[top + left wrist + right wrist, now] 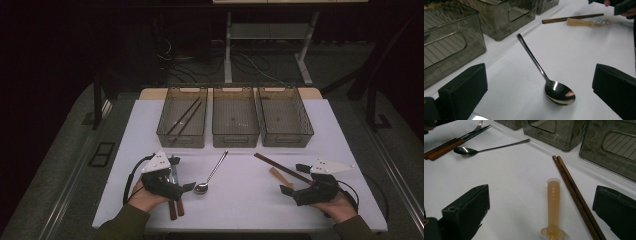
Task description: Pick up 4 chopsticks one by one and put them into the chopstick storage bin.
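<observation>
Hovering low over the desk [240, 200], left claw [540, 92] is released, jaws wide, steel spoon [560, 93] lying flat between them, untouched. Right claw [541, 215] also released, amber-handled utensil [553, 207] and brown chopsticks [574, 195] lying between its jaws.

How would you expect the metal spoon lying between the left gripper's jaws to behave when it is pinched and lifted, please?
The spoon looks polished, so it would probably be slippery between the pads. Its slim handle seems stiff and unlikely to bend. Lying on its rounded bowl on the table, it may rock or pivot if nudged by the open left gripper.
</observation>
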A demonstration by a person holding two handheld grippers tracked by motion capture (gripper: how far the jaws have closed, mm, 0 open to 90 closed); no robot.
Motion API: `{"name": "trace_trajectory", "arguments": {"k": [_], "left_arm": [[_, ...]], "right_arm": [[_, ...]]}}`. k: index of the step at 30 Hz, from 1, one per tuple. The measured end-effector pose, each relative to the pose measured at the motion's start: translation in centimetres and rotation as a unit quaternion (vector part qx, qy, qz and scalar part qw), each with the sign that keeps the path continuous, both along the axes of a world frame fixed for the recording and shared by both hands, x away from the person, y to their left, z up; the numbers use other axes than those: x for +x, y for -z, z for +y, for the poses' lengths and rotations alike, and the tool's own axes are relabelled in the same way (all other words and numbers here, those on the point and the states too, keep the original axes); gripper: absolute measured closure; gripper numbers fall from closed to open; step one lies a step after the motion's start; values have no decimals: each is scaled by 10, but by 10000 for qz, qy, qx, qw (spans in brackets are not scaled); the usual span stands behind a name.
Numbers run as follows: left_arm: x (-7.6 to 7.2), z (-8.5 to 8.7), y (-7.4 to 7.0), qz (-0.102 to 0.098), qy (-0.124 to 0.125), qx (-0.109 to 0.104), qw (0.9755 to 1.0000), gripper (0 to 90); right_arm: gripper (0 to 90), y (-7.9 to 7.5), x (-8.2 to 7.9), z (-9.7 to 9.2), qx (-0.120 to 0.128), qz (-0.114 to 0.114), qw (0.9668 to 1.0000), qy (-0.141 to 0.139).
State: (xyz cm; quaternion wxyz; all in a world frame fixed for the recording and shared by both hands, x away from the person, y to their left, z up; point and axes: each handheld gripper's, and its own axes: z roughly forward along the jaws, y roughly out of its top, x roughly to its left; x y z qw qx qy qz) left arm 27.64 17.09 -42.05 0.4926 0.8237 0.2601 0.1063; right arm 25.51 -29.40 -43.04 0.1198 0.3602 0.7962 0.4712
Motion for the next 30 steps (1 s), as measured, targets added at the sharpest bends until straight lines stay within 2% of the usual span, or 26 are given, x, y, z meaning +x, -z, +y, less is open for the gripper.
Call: {"name": "trace_trajectory", "arguments": {"k": [5,9,13,19,26,30], "left_arm": [[-2,3,6,107,19,-6,9999,0],[-2,3,6,102,16,-12,9999,0],[-2,3,5,85,23,77,9999,0],[-2,1,6,85,54,117,9999,0],[-2,1,7,107,59,113,9999,0],[-2,2,7,116,52,114,9999,0]], "right_arm": [[13,-2,1,-2,-61,32,10000,-13],[13,-9,2,-3,-136,68,9999,-43],[13,-12,4,-3,-193,161,9996,-147],[14,-12,8,-2,-399,202,9988,-189],[14,-17,15,-8,-564,200,9981,-116],[14,-19,18,-10,-754,169,9970,-80]]}}
